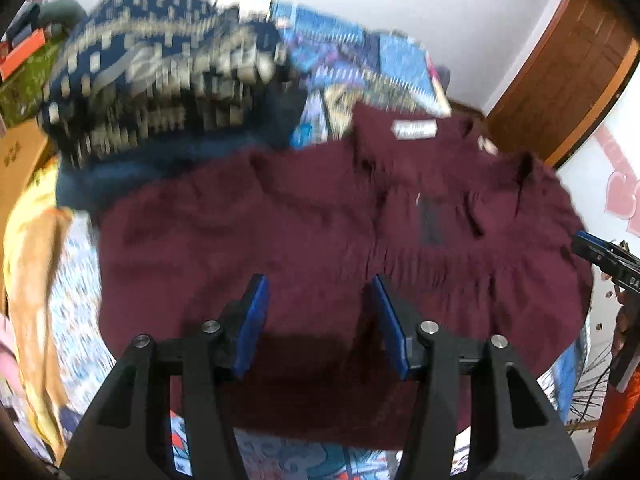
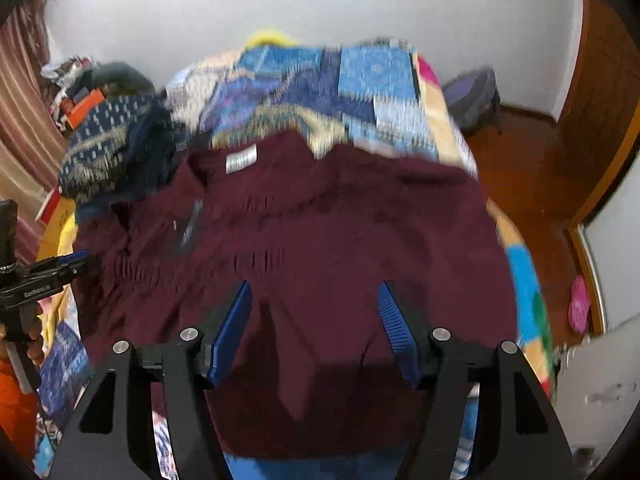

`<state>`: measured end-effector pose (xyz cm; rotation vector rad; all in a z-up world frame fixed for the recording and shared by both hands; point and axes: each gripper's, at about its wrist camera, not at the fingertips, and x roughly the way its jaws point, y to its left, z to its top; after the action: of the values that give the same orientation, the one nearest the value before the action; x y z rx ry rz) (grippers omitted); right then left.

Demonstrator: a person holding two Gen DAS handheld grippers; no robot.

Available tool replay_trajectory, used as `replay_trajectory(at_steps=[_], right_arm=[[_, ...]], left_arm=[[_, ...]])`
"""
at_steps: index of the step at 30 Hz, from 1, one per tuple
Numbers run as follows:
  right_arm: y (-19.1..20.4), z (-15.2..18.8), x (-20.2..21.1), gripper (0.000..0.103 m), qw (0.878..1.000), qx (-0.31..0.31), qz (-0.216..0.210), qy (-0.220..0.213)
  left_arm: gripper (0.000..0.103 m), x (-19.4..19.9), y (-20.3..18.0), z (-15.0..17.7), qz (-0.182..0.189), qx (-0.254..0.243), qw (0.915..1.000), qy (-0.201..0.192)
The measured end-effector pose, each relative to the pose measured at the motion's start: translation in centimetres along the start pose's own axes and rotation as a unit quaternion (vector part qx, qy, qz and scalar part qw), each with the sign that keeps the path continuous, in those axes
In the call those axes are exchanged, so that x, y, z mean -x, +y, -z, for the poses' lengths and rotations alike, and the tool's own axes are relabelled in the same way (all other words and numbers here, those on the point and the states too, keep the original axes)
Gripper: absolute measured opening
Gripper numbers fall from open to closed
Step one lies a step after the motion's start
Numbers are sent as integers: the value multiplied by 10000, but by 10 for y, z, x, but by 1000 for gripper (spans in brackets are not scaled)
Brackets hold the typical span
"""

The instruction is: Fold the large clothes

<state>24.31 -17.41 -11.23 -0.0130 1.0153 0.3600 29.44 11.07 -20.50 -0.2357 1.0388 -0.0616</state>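
**Garment flat on bed, both grippers open above it**

Garment (image 1: 320, 240): maroon, large, spread flat on the bed (image 2: 380, 80) on top of a patchwork bedspread in blue, yellow and white. White label (image 1: 414, 128) at its far edge, by the collar. A dark patch (image 1: 430, 224) sits below the label, with rows of gathered pleats across the middle (both views motion-blurred, so fine detail is unclear). Near hem lies under the grippers' fingers in both views.

Left gripper (image 1: 320, 324): blue pads apart, nothing between them but the cloth below; pads do not press on the garment. Whether fingertips touch the fabric cannot be told. Right gripper (image 2: 316, 328): same state, pads spread wide, no cloth pinched. Each gripper shows at the edge of the other's view, the right one at the right edge of the left wrist view, the left one at the left edge of the right wrist view, with a hand (image 2: 34, 344) on its handle.

Beside the garment, at its far left corner: a heap of navy cloth with a pale woven pattern (image 1: 152, 76), touching or overlapping the maroon edge. Beyond: white wall (image 2: 360, 8), wooden door (image 1: 568, 76), wood floor (image 2: 528, 168), striped curtain (image 2: 20, 80) at left.
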Motion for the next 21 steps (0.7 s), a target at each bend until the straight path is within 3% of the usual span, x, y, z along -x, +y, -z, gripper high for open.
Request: replay_trajectory(at_steps=[2,10,16,21], right_arm=[[1,8,-4,61,9999,13,102,119],[22,30,8,69,9972,510,540,-67],[32,38,12,69,9963,641,563,-28],[39,35,18,69,9956,698,602,-150]], left_arm=[[52,-7,2,10,-60,49,9999,122],[52,11,29,41,-221,320,9990,222],[52,38,62,58,-327,740,9967,38],[52,66,95,72,-412,1395,9890,-251]])
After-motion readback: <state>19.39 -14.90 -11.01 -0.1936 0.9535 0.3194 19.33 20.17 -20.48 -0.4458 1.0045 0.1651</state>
